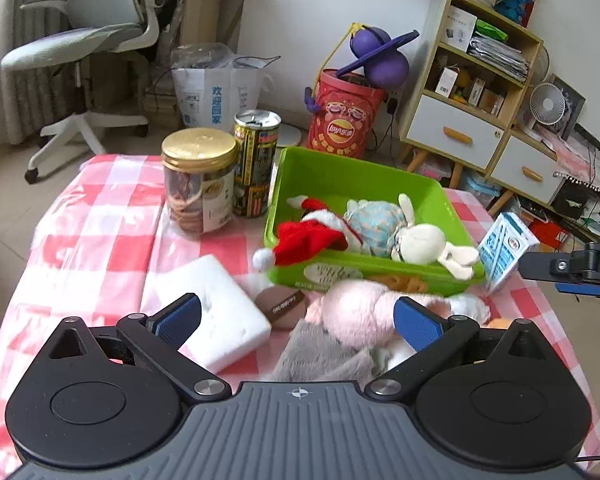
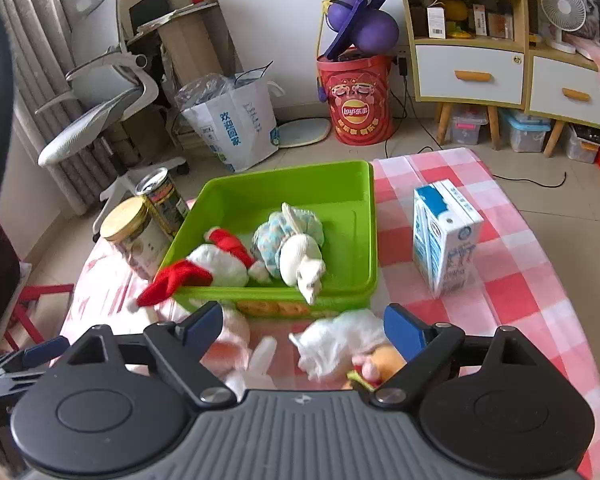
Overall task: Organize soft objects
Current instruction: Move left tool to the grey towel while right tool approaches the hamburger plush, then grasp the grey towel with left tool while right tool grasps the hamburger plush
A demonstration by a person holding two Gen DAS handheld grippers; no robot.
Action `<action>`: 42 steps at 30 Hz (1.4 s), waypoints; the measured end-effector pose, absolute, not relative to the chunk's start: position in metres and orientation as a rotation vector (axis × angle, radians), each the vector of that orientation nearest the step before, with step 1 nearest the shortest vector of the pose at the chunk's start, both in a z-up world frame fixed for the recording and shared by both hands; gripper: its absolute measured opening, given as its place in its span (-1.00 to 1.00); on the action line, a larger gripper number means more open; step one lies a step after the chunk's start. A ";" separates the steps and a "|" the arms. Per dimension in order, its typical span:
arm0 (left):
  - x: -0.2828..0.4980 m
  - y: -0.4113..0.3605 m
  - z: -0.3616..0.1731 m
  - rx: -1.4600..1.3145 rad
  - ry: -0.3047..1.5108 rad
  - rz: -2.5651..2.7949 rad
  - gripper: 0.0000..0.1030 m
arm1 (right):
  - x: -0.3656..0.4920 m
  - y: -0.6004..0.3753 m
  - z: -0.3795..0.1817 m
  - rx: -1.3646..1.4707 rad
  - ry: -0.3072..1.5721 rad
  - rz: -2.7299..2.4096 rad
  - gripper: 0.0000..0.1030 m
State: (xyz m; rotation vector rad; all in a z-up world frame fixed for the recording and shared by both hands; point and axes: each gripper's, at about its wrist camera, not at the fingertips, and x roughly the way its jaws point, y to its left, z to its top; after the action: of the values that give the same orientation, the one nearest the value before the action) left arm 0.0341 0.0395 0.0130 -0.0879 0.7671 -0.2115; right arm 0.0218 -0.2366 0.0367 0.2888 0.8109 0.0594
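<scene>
A green bin (image 1: 340, 176) stands on the checked tablecloth, holding a white plush with a red Santa hat (image 1: 312, 236) and a rabbit doll in a blue dress (image 1: 380, 224). In front of the bin lie a pink plush (image 1: 356, 312), a grey fuzzy cloth (image 1: 320, 352), a brown puff (image 1: 282, 304) and a white foam block (image 1: 220, 312). My left gripper (image 1: 298, 316) hangs open above them, its pads touching nothing. My right gripper (image 2: 304, 322) is open over a white plush cat (image 2: 340, 340) and an orange toy (image 2: 384, 360), gripping neither.
A gold-lidded cookie jar (image 1: 198, 184) and a tall can (image 1: 256, 160) stand left of the bin. A blue-and-white milk carton (image 2: 444, 240) stands to its right. Beyond the table are an office chair (image 1: 80, 40), a red Lay's bucket (image 2: 354, 100) and a wooden shelf unit (image 2: 468, 40).
</scene>
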 end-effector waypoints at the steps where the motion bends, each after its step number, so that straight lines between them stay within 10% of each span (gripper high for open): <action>1: 0.031 0.040 0.012 -0.084 0.769 -0.207 0.90 | 0.017 -0.237 0.036 0.290 0.808 0.062 0.42; 30: 0.027 0.043 -0.062 -0.017 1.053 -0.283 0.78 | 0.011 -0.283 -0.043 0.492 1.126 -0.062 0.47; 39: 0.025 0.034 -0.072 -0.001 1.096 -0.324 -0.12 | 0.015 -0.285 -0.055 0.522 1.141 -0.099 0.45; 42: 0.026 0.039 -0.069 -0.032 1.102 -0.322 -0.50 | 0.015 -0.287 -0.057 0.549 1.136 -0.102 0.15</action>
State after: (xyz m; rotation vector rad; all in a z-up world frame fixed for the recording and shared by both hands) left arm 0.0257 0.0389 -0.0693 -0.0315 1.1021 -0.3218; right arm 0.0149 -0.2869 -0.0566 0.5492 1.1362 -0.1023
